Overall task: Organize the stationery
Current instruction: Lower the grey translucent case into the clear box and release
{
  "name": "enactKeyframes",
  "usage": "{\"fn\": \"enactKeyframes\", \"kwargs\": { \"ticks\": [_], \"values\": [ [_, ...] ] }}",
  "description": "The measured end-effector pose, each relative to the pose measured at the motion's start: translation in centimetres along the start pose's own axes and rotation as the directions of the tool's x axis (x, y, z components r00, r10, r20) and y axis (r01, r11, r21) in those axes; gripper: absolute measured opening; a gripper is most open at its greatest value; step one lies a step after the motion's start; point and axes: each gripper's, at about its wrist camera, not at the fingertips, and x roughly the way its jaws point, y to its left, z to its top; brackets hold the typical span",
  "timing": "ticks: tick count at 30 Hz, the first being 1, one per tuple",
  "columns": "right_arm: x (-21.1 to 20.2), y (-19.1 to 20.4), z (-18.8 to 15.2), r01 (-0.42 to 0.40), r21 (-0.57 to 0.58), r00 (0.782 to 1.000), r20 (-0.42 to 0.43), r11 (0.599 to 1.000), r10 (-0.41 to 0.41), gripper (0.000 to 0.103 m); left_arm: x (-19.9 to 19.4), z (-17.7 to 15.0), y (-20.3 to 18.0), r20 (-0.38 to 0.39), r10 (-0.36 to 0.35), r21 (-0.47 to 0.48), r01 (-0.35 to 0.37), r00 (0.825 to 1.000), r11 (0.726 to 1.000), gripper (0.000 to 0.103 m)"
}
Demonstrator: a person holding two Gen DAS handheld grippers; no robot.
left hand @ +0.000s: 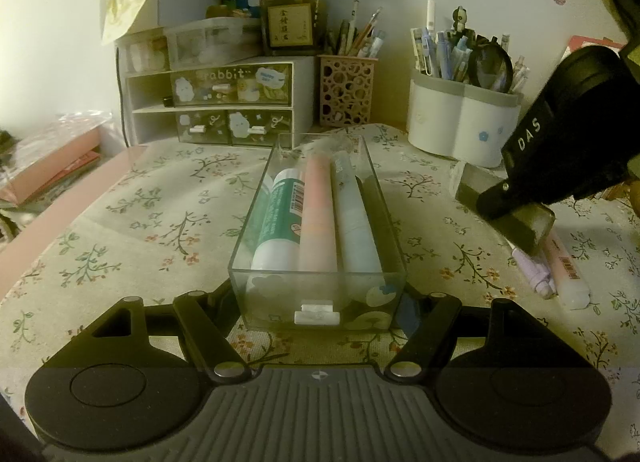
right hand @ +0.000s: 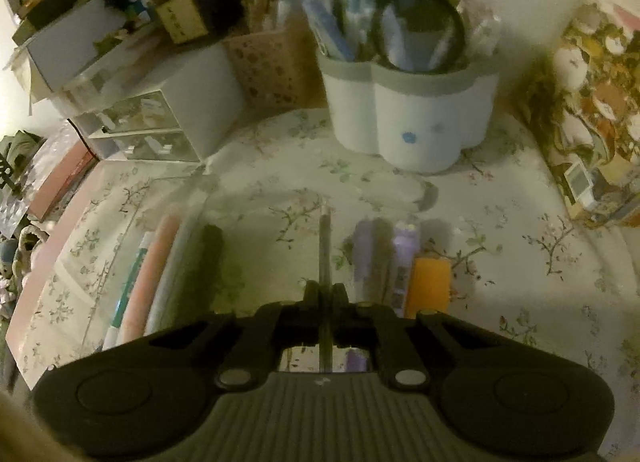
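A clear plastic drawer lies on the floral cloth, holding a green-and-white tube, a pink marker, a pale blue marker and a dark pen. My left gripper is shut on the drawer's near end, fingers at both sides. My right gripper is shut with nothing between its fingers; in the left wrist view it hovers just above purple and pink markers right of the drawer. The right wrist view shows the drawer to its left and purple markers and an orange eraser to its right.
At the back stand a white drawer cabinet, a pink lattice pen cup and a white pen holder full of pens. A patterned box is at the right. Pink books lie off the left edge.
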Motion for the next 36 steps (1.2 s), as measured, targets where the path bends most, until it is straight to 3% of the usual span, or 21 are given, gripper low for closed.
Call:
{"fn": "enactKeyframes", "kwargs": {
  "ticks": [3,6,10,13,19,26,36],
  "values": [
    [-0.3,-0.3,-0.1,-0.028,0.031,1.0,0.007,0.999,0.028,0.001,0.0,0.0,0.0,0.0,0.0,0.001,0.0,1.0,1.0,0.073],
    [-1.9,0.0,0.2,-0.115,0.087,0.993,0.048,0.99,0.111,0.001,0.0,0.0,0.0,0.0,-0.001,0.004,0.001,1.0,1.0,0.073],
    [-3.6,2.5,1.1,-0.172,0.075,0.984,0.063,0.982,0.168,0.001,0.1,0.1,-0.1,0.0,-0.002,0.006,0.002,1.0,1.0,0.073],
    [-3.4,4.8,1.5,-0.195,0.06,0.981,0.029,0.979,0.193,0.001,0.1,0.1,-0.1,0.0,-0.002,0.006,0.002,1.0,1.0,0.073],
    [-1.4,7.6,2.0,-0.164,0.049,0.984,-0.057,0.985,0.167,0.001,0.1,0.1,-0.1,0.001,-0.003,0.006,0.003,1.0,1.0,0.073],
    [-0.6,8.9,3.4,-0.029,0.031,0.993,-0.115,0.999,0.032,0.001,0.1,0.1,-0.1,0.001,-0.002,0.007,0.002,1.0,1.0,0.073],
    [1.3,11.5,4.8,0.071,-0.091,0.968,-0.234,0.993,-0.091,0.002,0.1,0.1,-0.1,0.002,-0.008,0.011,0.008,1.0,1.0,0.073]
  ]
}}
